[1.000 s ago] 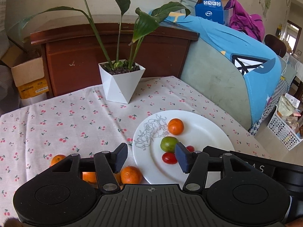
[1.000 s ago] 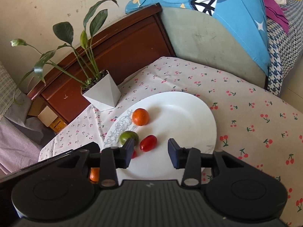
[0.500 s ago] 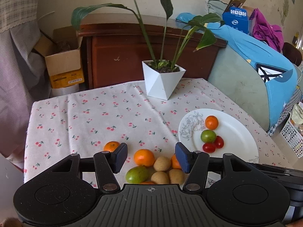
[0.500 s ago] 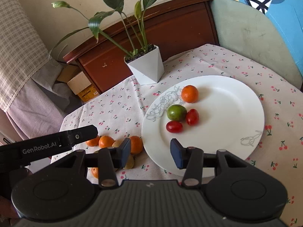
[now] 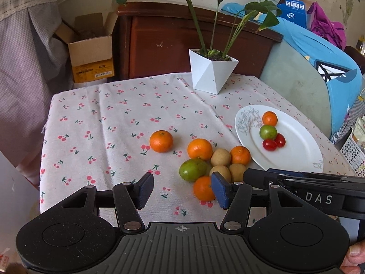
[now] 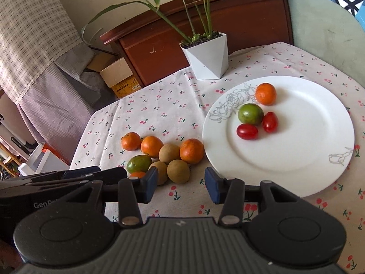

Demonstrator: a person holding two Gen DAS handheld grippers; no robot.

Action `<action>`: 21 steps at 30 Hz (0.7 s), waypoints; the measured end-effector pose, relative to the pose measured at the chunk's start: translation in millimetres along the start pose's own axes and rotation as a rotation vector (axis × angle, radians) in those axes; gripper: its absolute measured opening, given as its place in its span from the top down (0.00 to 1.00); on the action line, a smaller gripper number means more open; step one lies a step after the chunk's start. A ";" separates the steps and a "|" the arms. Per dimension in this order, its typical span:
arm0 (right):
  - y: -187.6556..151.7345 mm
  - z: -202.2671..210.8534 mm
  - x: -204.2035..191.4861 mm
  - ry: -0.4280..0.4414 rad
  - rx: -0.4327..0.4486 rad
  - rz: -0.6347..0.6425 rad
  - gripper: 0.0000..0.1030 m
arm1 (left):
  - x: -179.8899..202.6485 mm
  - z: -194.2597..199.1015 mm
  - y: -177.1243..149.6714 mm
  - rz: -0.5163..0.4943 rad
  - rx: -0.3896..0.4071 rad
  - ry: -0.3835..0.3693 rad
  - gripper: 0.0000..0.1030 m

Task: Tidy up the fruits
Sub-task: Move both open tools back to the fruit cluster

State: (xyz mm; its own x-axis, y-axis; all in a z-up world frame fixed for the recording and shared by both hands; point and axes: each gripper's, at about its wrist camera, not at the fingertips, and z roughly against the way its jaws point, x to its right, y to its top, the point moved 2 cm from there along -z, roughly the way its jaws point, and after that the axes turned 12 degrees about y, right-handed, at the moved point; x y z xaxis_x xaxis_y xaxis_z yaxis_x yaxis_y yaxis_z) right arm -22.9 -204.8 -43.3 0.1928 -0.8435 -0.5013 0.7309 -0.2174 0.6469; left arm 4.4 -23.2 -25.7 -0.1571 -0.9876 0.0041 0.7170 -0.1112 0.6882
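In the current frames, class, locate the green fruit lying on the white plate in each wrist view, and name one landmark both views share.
Left wrist: green fruit at right, on the plate's left part.
Right wrist: green fruit right of centre, below the orange.
Shared landmark: white plant pot.

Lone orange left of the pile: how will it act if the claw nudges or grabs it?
The lone orange looks round with nothing touching it, so a nudge probably rolls it across the tablecloth. Its skin looks firm, likely tolerating a gentle pinch.

Soft, bright daylight fills both views; the white plate looks slightly washed out. Shadows are faint. Fisheye bending curves the edges, corners darken, focus stays sharp.
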 end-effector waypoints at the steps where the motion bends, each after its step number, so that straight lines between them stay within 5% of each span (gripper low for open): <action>1: -0.1 -1.3 0.1 -0.003 -0.001 0.000 0.55 | 1.4 -1.0 -1.2 -0.008 -0.001 -0.005 0.46; 10: 0.7 -13.2 6.2 -0.016 -0.019 -0.019 0.67 | 8.7 -8.5 -9.1 -0.034 0.000 -0.049 0.53; 21: 4.0 -23.2 0.9 0.017 -0.032 -0.005 0.67 | 27.0 -14.9 -16.2 -0.141 0.020 -0.078 0.64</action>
State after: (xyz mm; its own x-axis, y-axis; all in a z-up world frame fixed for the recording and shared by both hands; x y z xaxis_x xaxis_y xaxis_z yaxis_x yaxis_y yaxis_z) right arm -4.6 -195.1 -54.5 0.2004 -0.8338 -0.5145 0.7526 -0.2052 0.6257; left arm -1.4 -49.7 -47.6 -0.3081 -0.9506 -0.0379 0.6707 -0.2453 0.7000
